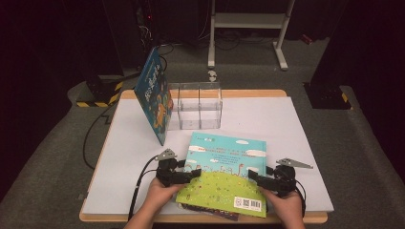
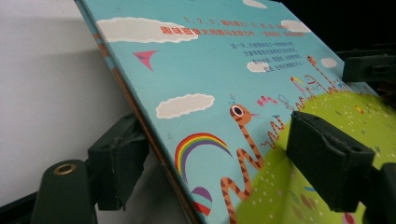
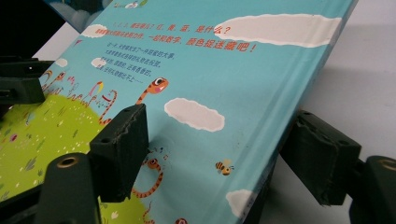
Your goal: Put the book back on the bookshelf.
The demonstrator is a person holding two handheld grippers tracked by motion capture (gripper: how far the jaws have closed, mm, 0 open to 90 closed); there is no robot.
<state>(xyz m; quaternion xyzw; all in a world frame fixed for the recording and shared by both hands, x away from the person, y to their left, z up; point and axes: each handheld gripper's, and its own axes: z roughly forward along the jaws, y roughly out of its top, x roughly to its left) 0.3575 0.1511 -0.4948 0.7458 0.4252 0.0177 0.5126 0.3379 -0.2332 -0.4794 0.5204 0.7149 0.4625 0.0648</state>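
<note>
My table (image 1: 296,124) has a white top with a wooden edge showing along the back and front, and it stands on grey carpet. Sitting on it toward the back is a clear plastic organizer (image 1: 196,106) with a divider down the middle, looks like two compartments. A blue picture book (image 1: 154,93) stands tilted on the tabletop just left of the organizer, leaning over to the left. Up front there's a darker book (image 1: 210,212) lying flat near the front edge, mostly covered by the blue-and-green book (image 1: 227,171) above it. Can't tell if that top one rests on it.
</note>
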